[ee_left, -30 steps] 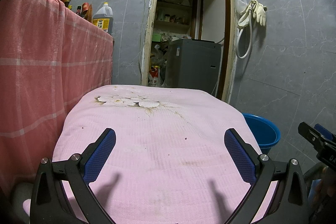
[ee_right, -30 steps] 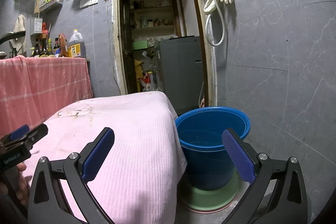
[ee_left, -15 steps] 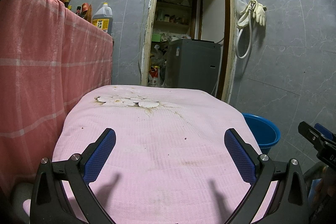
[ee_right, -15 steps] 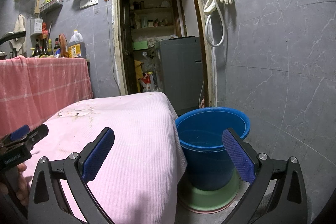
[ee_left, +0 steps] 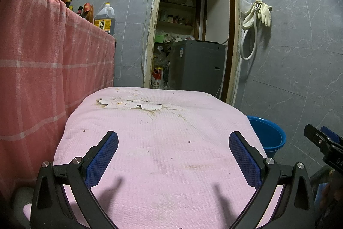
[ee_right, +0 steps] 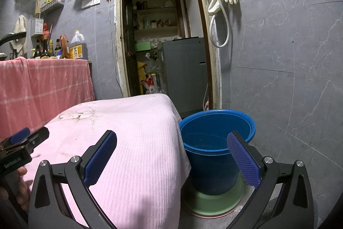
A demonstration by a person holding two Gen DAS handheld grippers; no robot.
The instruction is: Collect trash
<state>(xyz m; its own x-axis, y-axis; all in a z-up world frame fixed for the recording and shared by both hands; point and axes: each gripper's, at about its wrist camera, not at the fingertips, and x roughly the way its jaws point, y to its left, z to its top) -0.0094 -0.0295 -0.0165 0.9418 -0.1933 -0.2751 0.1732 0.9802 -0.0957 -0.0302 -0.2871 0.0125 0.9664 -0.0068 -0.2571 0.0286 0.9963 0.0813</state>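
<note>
Pink cloth (ee_left: 167, 143) under your left gripper (ee_left: 173, 144), jaws apart, empty. Right gripper (ee_right: 171, 146) also spread wide, straddling cloth edge and blue bucket (ee_right: 216, 143). Can't make out any trash.

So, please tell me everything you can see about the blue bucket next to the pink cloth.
The blue bucket looks like smooth plastic, round, with a rolled rim and walls narrowing downward. It stands upright on the floor, its base set in a shallow green basin. Its mouth is open; the inside looks dark blue, and no trash shows in it. The hanging edge of the pink cloth overlaps its left side. Neither gripper touches it.
</note>
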